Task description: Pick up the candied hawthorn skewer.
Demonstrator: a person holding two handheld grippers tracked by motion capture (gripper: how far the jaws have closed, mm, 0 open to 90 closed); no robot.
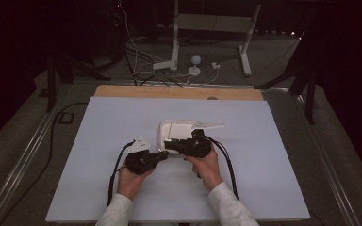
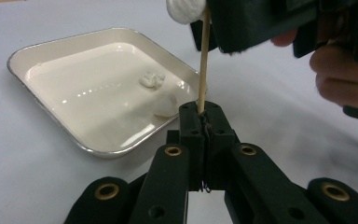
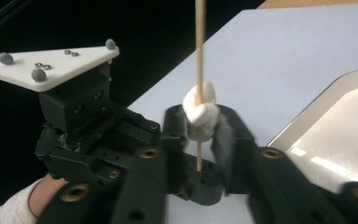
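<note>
The left gripper [image 2: 204, 122] has its jaws fully closed on the bottom end of a thin wooden skewer [image 2: 203, 60], which stands nearly upright above the worktop [image 1: 245, 155]. A marshmallow [image 3: 200, 116] is threaded on the skewer, and the right gripper [image 3: 200, 133] has its jaws set either side of it, close in and apparently pressing on its soft flanks, though the blur makes the contact hard to confirm. In the high view both grippers meet just in front of the white tray [image 1: 166, 128], left gripper [image 1: 162, 154] low and right gripper [image 1: 169, 143] just above it. One more white piece [image 2: 152, 79] lies in the tray [image 2: 37, 51], well apart from the skewer.

The step in hand looks like sliding the marshmallow along the skewer. To do it well, the left jaws should hold firm and steady, since the stick is thin and any wobble at the base swings the tip widely. The right jaws need only a light squeeze: enough to carry the marshmallow, not so much that it is crushed or torn off the stick. The push should run straight along the skewer's axis, so the wood does not bow or snap and the hole does not widen. Keeping the right jaws centred on the marshmallow, with the stick passing between them and untouched by the pads, avoids dragging the skewer out of the left grip. A slow, even travel suits the sticky, yielding material best
</note>
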